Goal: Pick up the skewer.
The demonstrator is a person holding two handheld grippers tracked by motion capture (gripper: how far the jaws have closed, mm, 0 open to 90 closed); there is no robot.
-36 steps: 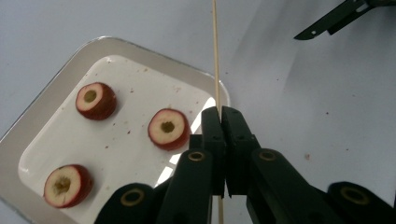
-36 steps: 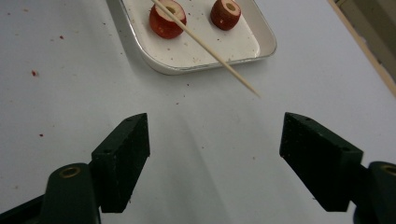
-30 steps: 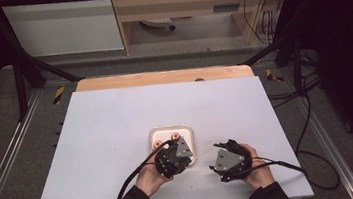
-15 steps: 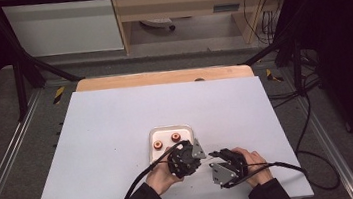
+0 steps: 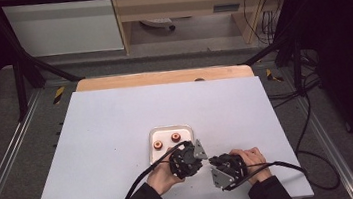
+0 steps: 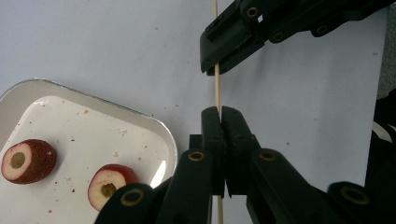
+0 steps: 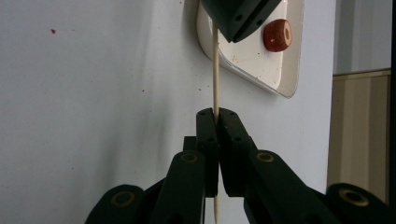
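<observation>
A thin wooden skewer point(image 6: 216, 91) spans the gap between my two grippers, just above the white table. My left gripper point(image 6: 220, 112) is shut on one part of the skewer. My right gripper point(image 7: 215, 113) has just closed its jaws on another part point(image 7: 215, 70) and now pinches it too. In the high view both grippers meet tip to tip, left gripper point(image 5: 200, 161) and right gripper point(image 5: 212, 163), just in front of the small tray point(image 5: 186, 127). The tray holds two cored red fruit pieces point(image 6: 28, 161) point(image 6: 109, 184).
The white table board point(image 5: 118, 131) stretches wide to the left, right and back of the tray. A wooden strip point(image 5: 162, 77) runs along its far edge. Cables point(image 5: 292, 164) trail off the right side, and black frame bars stand around the table.
The two grippers have drawn a little closer together in front of the tray. The right gripper has turned toward the left one and closed onto the skewer.
</observation>
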